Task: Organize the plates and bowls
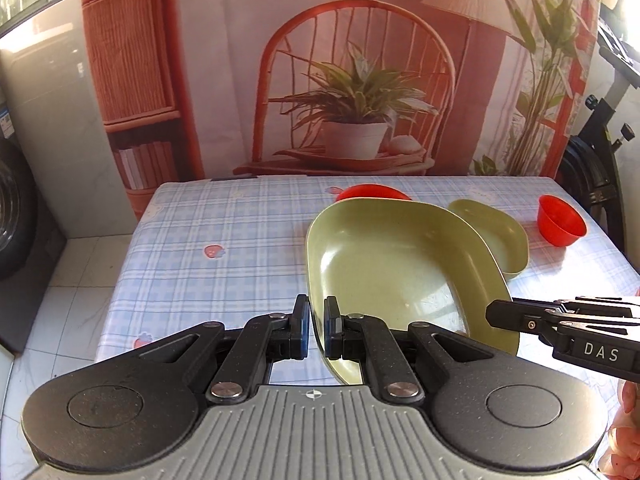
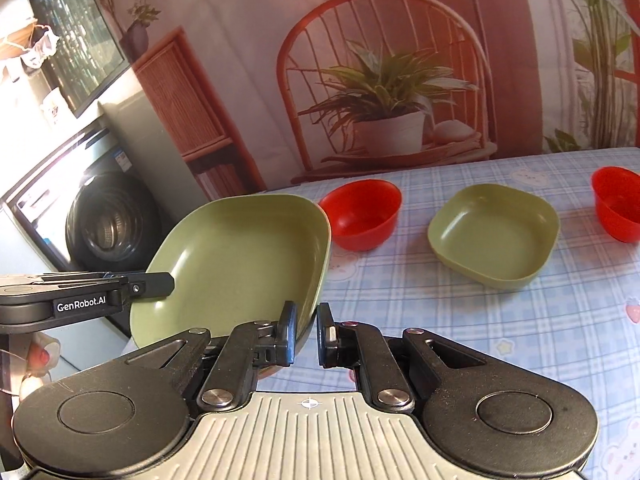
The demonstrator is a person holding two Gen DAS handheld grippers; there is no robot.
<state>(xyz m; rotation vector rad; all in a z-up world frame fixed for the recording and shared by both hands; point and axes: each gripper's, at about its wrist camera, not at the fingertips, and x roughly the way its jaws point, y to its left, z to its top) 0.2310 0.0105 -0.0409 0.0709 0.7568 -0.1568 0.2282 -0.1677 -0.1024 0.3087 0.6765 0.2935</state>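
From the left wrist, the left gripper (image 1: 317, 330) pinches the near-left rim of the big plate (image 1: 392, 264), which hangs tilted above the table (image 1: 224, 248). The right gripper (image 1: 496, 314) reaches in from the right onto the plate's right edge (side-on there, so its grip is unclear). From the right wrist, the right gripper (image 2: 307, 334) clenches the plate's (image 2: 240, 256) near rim. Beyond lie a red bowl (image 2: 362, 214), a smaller plate (image 2: 494, 236) and a second bowl (image 2: 616, 204) far right.
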